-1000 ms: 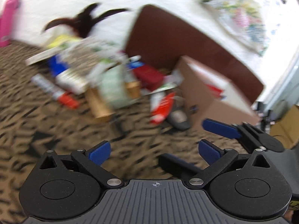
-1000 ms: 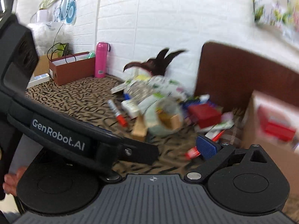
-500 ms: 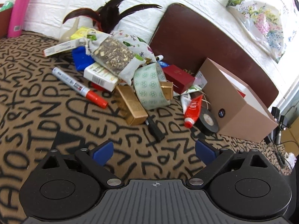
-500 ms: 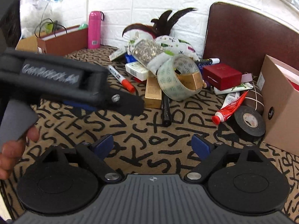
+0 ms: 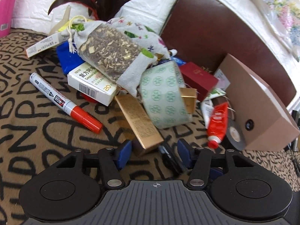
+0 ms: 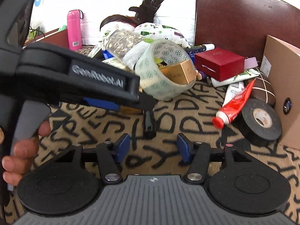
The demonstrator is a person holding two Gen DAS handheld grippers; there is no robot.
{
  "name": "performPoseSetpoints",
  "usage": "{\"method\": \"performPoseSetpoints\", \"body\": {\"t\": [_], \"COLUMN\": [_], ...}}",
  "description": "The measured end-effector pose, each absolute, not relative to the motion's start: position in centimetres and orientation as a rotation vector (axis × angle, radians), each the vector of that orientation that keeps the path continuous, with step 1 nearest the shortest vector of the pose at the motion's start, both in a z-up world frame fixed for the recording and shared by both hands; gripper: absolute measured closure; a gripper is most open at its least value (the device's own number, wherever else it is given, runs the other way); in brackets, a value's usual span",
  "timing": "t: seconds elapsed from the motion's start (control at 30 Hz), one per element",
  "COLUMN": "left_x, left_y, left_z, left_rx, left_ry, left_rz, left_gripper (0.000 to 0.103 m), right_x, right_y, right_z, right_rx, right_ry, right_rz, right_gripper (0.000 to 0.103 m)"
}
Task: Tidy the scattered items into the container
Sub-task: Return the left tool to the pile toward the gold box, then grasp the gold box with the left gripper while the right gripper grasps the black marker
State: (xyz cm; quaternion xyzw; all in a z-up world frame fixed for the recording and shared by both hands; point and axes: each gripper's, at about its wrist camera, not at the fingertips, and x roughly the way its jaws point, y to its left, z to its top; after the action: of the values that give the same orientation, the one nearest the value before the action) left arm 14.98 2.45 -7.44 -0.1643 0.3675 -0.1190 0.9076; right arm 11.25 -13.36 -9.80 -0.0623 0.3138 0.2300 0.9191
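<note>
Both grippers are sitting closer to the pile than half a second ago, and their jaws have just been closing. On the left gripper point(image 5: 152, 154) the jaws are standing part-way apart, with the near end of the gold box point(image 5: 139, 122) lying between the blue pads, though contact cannot be made out; a black pen point(image 5: 171, 158) is lying just beside the right pad. On the right gripper point(image 6: 152, 148) the jaws are likewise part-way apart and gripping nothing, only the lettered cloth point(image 6: 187, 123) showing between them. The scattered things are lying heaped against the white wall and the brown chair back point(image 5: 215, 28), with the cardboard box point(image 5: 258, 108) standing at the right edge of the heap, touching the black tape roll point(image 6: 261, 119) and close to the red tube point(image 5: 218, 122). Open cloth is stretching to the left of the red-capped marker point(image 5: 64, 101) and in front of the pile. Only the left view is showing the marker, the white medicine box point(image 5: 91, 83) and the herb pouch point(image 5: 110, 50) clearly; only the right view is showing the hole of the patterned tape roll point(image 6: 163, 69) with a second gold box inside, the left gripper's body and the hand point(image 6: 20, 146) holding its handle.
</note>
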Motion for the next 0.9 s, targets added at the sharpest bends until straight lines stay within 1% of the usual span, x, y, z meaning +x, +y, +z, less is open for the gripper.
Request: {"method": "performPoseSetpoints", "body": {"t": [0.03, 0.07, 0.13, 0.17, 0.2, 0.23, 0.27, 0.3, 0.33, 0.37, 0.53, 0.57, 0.63, 0.67, 0.73, 0.77, 0.8, 0.83, 0.9], "left_x": [15.2, 15.4, 15.7, 15.7, 15.7, 15.6, 15.5, 15.2, 14.9, 14.4, 10.5, 9.8, 8.8, 8.6, 8.3, 8.3, 8.4, 8.6, 9.5], "left_y": [2.6, 2.7, 3.0, 3.2, 3.2, 3.2, 3.1, 3.2, 3.3, 3.6, 5.0, 5.0, 4.8, 4.6, 4.4, 4.1, 3.9, 3.7, 3.2], "left_z": [-7.6, -7.6, -7.9, -7.9, -7.9, -7.9, -7.9, -7.9, -8.0, -8.2, -8.5, -8.5, -8.3, -8.1, -7.7, -7.6, -7.4, -7.4, -7.4], "left_rx": [-0.341, -0.342, -0.354, -0.359, -0.358, -0.35, -0.34, -0.331, -0.33, -0.342, -0.381, -0.379, -0.372, -0.369, -0.368, -0.367, -0.364, -0.357, -0.352], "left_ry": [0.755, 0.752, 0.752, 0.753, 0.752, 0.754, 0.759, 0.767, 0.778, 0.788, 0.807, 0.805, 0.798, 0.791, 0.769, 0.75, 0.725, 0.698, 0.674], "left_rz": [-0.24, -0.232, -0.228, -0.229, -0.23, -0.226, -0.22, -0.214, -0.207, -0.21, -0.23, -0.23, -0.234, -0.231, -0.214, -0.209, -0.198, -0.179, -0.16], "left_gripper": [0.043, 0.048, 0.063, 0.063, 0.065, 0.069, 0.078, 0.094, 0.101, 0.103, 0.103, 0.102, 0.079, 0.078, 0.068, 0.051, 0.037, 0.034, 0.033], "right_x": [11.5, 11.7, 12.2, 12.3, 12.5, 12.5, 12.4, 12.3, 12.0, 11.5, 7.4, 6.3, 4.4, 3.5, 1.9, 1.4, 0.9, 0.7, 0.4], "right_y": [-13.2, -13.1, -13.0, -13.0, -13.1, -13.1, -13.3, -13.4, -13.6, -13.7, -15.5, -15.9, -16.8, -17.2, -17.9, -18.2, -18.6, -18.9, -19.2], "right_z": [-9.9, -9.9, -10.0, -10.0, -9.9, -9.9, -9.8, -9.8, -9.8, -9.7, -9.7, -9.7, -9.6, -9.6, -9.6, -9.6, -9.6, -9.6, -9.6], "right_rx": [-0.131, -0.132, -0.123, -0.117, -0.114, -0.11, -0.104, -0.096, -0.093, -0.096, -0.111, -0.112, -0.111, -0.11, -0.101, -0.089, -0.075, -0.061, -0.055], "right_ry": [0.639, 0.634, 0.631, 0.631, 0.632, 0.634, 0.637, 0.642, 0.647, 0.649, 0.656, 0.656, 0.657, 0.656, 0.652, 0.652, 0.651, 0.649, 0.646], "right_rz": [0.471, 0.468, 0.465, 0.462, 0.457, 0.45, 0.451, 0.451, 0.452, 0.454, 0.454, 0.451, 0.438, 0.425, 0.381, 0.355, 0.336, 0.319, 0.302], "right_gripper": [0.05, 0.053, 0.064, 0.068, 0.076, 0.084, 0.084, 0.084, 0.084, 0.084, 0.085, 0.085, 0.085, 0.085, 0.085, 0.085, 0.085, 0.085, 0.085]}}
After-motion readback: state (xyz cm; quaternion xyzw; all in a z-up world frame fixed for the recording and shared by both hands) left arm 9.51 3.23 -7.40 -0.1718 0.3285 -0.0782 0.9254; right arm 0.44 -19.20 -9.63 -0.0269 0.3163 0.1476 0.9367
